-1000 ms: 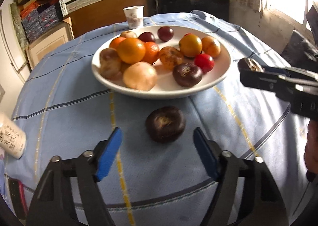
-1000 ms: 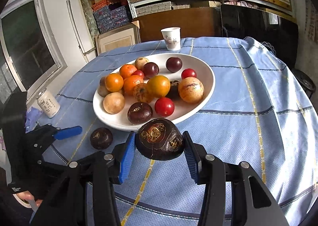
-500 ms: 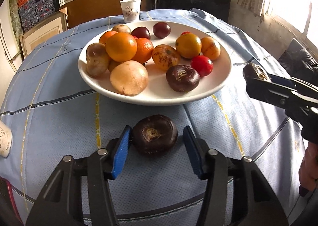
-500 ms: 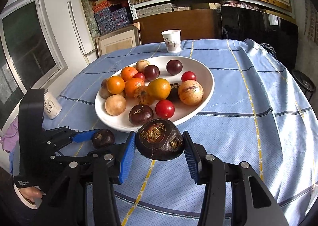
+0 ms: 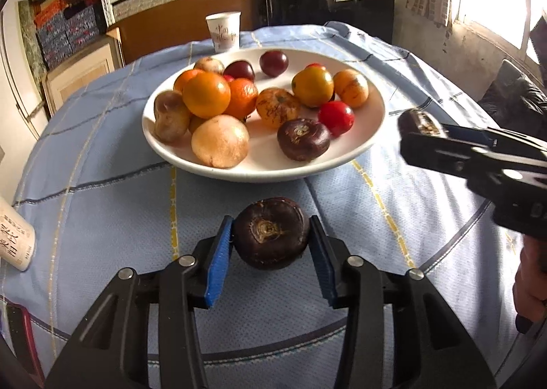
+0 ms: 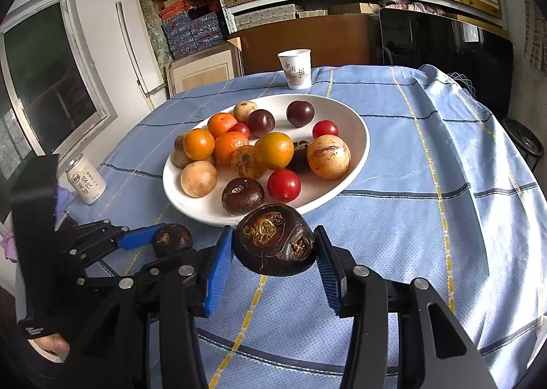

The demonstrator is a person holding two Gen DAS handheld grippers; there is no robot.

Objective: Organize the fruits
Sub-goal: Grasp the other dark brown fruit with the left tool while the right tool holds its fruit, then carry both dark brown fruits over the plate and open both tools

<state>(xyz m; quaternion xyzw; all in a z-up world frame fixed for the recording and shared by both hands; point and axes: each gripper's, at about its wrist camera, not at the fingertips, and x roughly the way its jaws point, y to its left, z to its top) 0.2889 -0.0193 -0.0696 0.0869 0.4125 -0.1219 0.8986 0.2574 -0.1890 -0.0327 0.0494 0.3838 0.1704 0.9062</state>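
A white bowl (image 5: 371, 135) (image 6: 359, 156) on the blue cloth holds several fruits: oranges, red tomatoes, tan and dark purple ones. My left gripper (image 5: 270, 238) is shut on a dark brown fruit (image 5: 270, 233) that rests on the cloth just before the bowl; it also shows in the right wrist view (image 6: 172, 238). My right gripper (image 6: 273, 245) is shut on a second dark brown fruit (image 6: 275, 245) and holds it above the cloth near the bowl's front rim. That fruit (image 5: 418, 122) shows at the right of the left wrist view.
A white paper cup (image 5: 224, 31) (image 6: 295, 68) stands behind the bowl. A white can (image 6: 85, 180) (image 5: 13, 238) stands on the cloth at the left. Shelves with boxes and a dark screen stand behind the table.
My left gripper has moved forward around the dark fruit on the cloth and closed on it. My right gripper has stayed still with its fruit.
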